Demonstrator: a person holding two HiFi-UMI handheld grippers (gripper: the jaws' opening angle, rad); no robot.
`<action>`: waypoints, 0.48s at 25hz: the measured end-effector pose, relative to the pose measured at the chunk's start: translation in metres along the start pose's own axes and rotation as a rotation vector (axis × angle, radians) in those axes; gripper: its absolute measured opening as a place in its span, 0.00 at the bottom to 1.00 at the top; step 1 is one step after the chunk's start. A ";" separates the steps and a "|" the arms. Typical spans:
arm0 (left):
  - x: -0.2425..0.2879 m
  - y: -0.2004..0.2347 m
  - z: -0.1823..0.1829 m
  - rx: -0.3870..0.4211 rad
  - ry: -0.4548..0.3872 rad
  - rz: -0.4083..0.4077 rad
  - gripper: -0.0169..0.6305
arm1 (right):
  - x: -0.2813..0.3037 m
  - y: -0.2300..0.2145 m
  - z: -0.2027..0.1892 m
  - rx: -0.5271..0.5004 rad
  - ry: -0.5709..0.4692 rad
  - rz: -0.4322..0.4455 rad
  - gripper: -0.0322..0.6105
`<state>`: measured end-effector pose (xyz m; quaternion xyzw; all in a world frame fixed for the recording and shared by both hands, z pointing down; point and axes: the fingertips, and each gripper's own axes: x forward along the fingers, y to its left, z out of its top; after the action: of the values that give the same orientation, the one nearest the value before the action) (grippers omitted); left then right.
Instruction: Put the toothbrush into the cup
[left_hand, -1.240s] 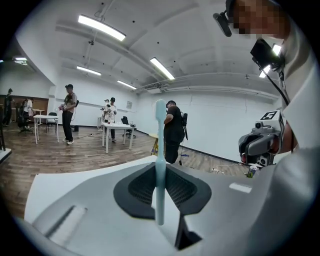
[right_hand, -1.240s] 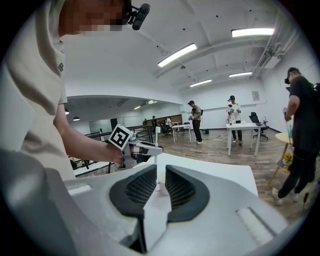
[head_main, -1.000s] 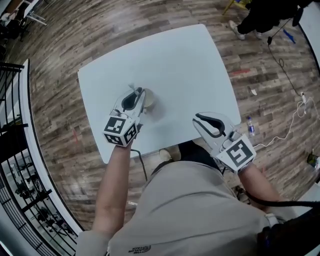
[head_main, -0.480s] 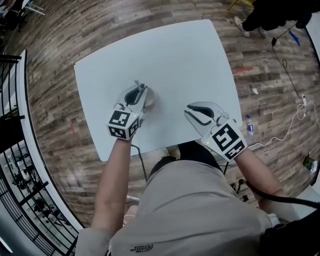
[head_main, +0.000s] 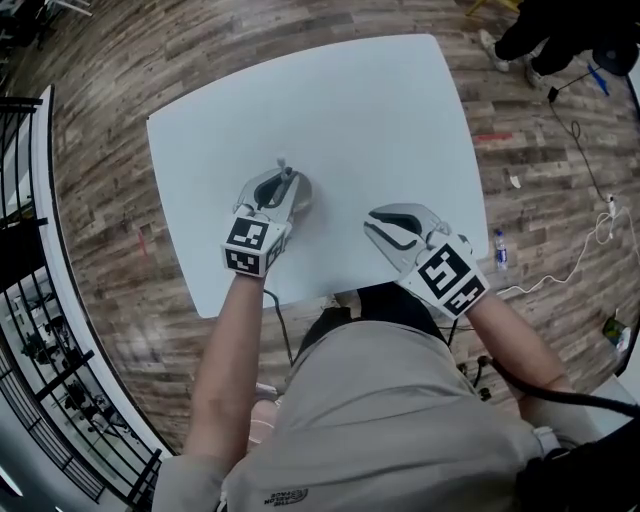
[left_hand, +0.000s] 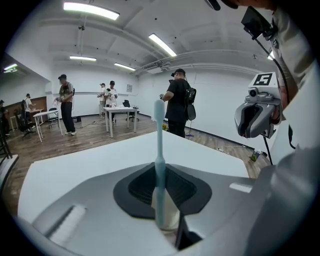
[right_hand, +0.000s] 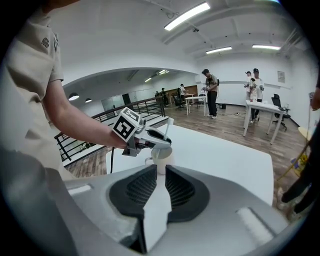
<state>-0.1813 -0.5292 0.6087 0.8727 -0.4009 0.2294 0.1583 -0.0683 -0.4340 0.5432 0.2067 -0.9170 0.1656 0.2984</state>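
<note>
Open hall with wood-plank floor (head_main: 100, 150); at centre, plain white rectangular table (head_main: 380, 120). Clamped upright between the black pads of the left gripper (head_main: 283, 185) — slim pale blue plastic toothbrush (left_hand: 159, 150), bristle end up, handle end down at the mouth of the small white cup (right_hand: 161, 159). Held vertical, presumably, to line up with the opening for a straight drop; release judged not yet made. Near the table's front edge and well apart from the cup: right gripper (head_main: 378, 225), tongs narrowly parted, nothing between them, aimed at the cup — probably kept clear as a spare hand for steadying. Head view: only brush tip and cup rim visible beside the left jaws. Left gripper view: grip on the handle shown plainly, cup largely hidden behind brush and pads. Right gripper view alone: side-on relation of brush to rim, though depth of handle inside the cup not discernible.
</note>
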 end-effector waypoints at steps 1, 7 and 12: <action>0.001 0.002 -0.001 -0.002 0.001 0.003 0.10 | 0.001 -0.001 0.000 0.003 0.001 0.001 0.12; 0.001 0.005 -0.006 -0.010 0.003 0.016 0.10 | 0.002 -0.003 -0.004 0.019 0.004 0.000 0.12; 0.001 0.008 -0.010 0.014 0.016 0.037 0.11 | 0.005 -0.003 -0.007 0.024 0.011 0.000 0.12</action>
<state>-0.1897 -0.5310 0.6183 0.8644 -0.4140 0.2420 0.1512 -0.0670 -0.4349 0.5524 0.2093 -0.9132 0.1780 0.3011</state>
